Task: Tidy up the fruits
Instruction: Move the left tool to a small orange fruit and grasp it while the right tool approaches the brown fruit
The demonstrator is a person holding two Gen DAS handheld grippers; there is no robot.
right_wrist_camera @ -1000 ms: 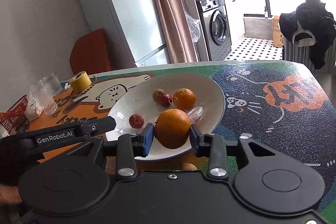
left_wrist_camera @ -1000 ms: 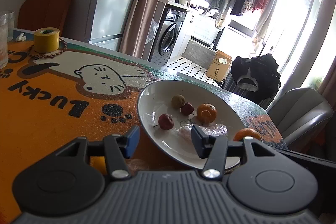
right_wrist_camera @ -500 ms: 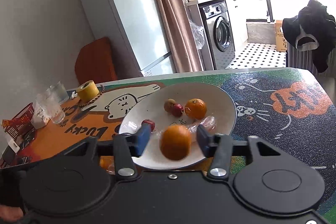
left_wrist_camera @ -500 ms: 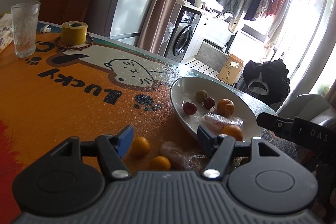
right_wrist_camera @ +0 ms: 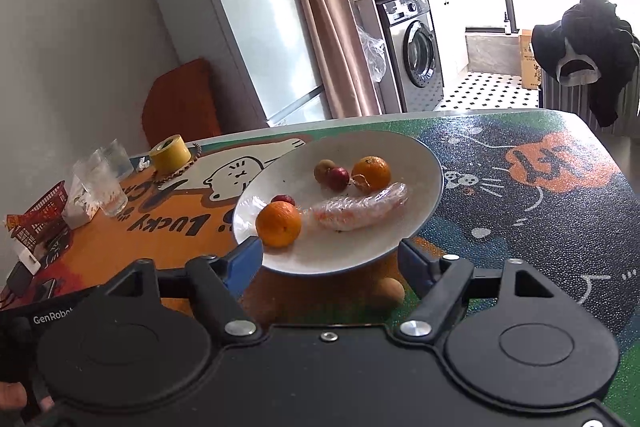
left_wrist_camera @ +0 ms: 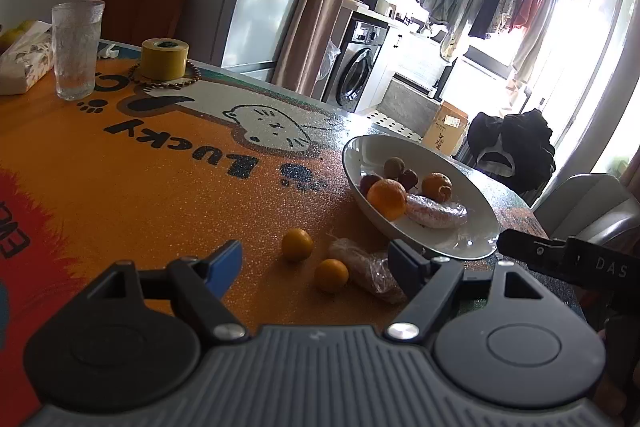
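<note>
The left gripper (left_wrist_camera: 314, 265) hovers low over the orange part of the table mat (left_wrist_camera: 120, 187), its jaws opening and already wide apart, with nothing pressed between the pads. Seen between its fingers, on the mat, lie two small oranges: one farther out (left_wrist_camera: 297, 245) and one nearer (left_wrist_camera: 331, 275), the nearer touching a plastic-wrapped fruit (left_wrist_camera: 366, 271) that lies just beside the near rim of the white plate (left_wrist_camera: 480, 227).

The right gripper (right_wrist_camera: 330, 261) is held at the plate's near edge, its jaws apart and gripping nothing; the plate rim (right_wrist_camera: 340, 269) sits between the fingers without the pads pressing on it. Below that rim a brownish round fruit (right_wrist_camera: 386, 291) lies on the mat in shadow.

On the plate, in the right wrist view, a large orange (right_wrist_camera: 278, 224) rests near the left rim with a small red fruit (right_wrist_camera: 283, 199) just behind it. A long wrapped fruit (right_wrist_camera: 360, 207) lies across the middle. Farther back sit a brown fruit (right_wrist_camera: 323, 169), a dark red fruit (right_wrist_camera: 338, 178) touching it, and a partly peeled orange (right_wrist_camera: 371, 173).

At the far end of the table stand a roll of yellow tape (left_wrist_camera: 165, 59) ringed by a bead bracelet (left_wrist_camera: 192, 75), a drinking glass (left_wrist_camera: 77, 49) and a tissue pack (left_wrist_camera: 24, 59)
</note>
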